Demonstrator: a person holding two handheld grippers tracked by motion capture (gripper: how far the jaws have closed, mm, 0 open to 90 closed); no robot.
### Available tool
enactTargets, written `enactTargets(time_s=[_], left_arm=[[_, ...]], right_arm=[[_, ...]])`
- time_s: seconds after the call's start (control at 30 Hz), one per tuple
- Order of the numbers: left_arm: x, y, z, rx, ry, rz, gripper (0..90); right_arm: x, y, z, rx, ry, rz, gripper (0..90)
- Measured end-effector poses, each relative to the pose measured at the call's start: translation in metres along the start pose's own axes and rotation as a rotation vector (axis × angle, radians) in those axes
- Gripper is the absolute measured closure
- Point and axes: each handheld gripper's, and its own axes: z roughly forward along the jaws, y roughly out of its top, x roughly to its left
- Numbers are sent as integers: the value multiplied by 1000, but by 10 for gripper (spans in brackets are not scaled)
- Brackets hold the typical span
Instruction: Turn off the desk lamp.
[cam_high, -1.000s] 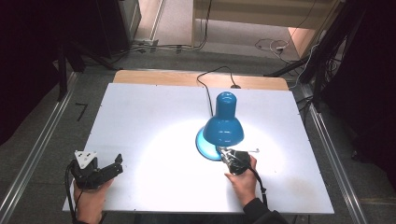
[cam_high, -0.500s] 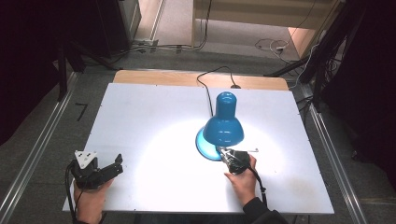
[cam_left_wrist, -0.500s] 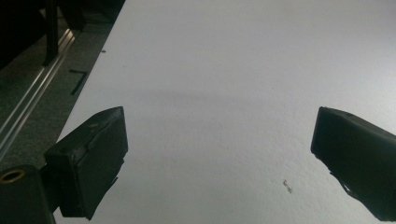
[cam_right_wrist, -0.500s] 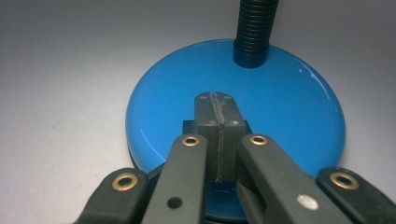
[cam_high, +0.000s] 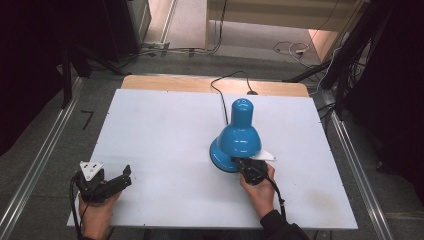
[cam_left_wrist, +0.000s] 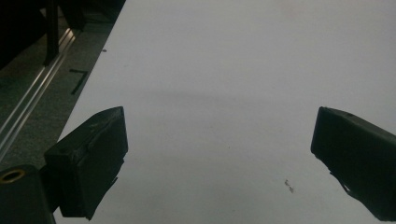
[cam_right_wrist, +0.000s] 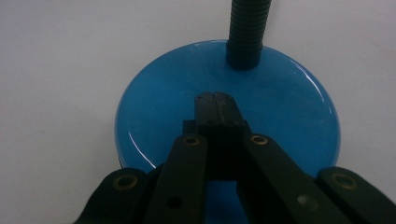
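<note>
Blue lamp (cam_high: 239, 140) stood mid-bench (cam_high: 160, 125), right tool (cam_right_wrist: 215, 100) clenched over its base (cam_right_wrist: 154, 112), left tool (cam_left_wrist: 219, 154) released near left.

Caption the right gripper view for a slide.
Right gripper, jaws shut together, poised over the blue lamp base near its black ribbed neck.
</note>
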Motion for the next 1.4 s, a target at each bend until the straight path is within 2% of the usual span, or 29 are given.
enactTargets(time_s=[0.4, 0.6, 0.7, 0.8, 1.03, 1.2, 1.33, 1.4], left_arm=[[1, 1, -1, 0, -2, 2, 45], [1, 1, -1, 1, -3, -2, 46], [1, 1, -1, 0, -4, 0, 46], [1, 1, -1, 2, -4, 1, 46], [1, 1, -1, 3, -8, -2, 46], [1, 1, -1, -3, -7, -7, 46], [1, 1, -1, -2, -6, -8, 46], [1, 1, -1, -2, -6, -7, 46]], right_arm=[[-3, 1, 0, 6, 19, 35, 881], [-15, -1, -2, 5, 5, 78, 877], [-21, -1, -4, 0, 15, 93, 790], [-24, -1, -6, -4, 13, 107, 748], [-34, -2, -10, -4, 19, 152, 526], [-48, -3, -17, -2, 11, 169, 389], [-60, -4, -22, 24, 13, 191, 285], [-65, -5, -24, 38, 11, 187, 270]])
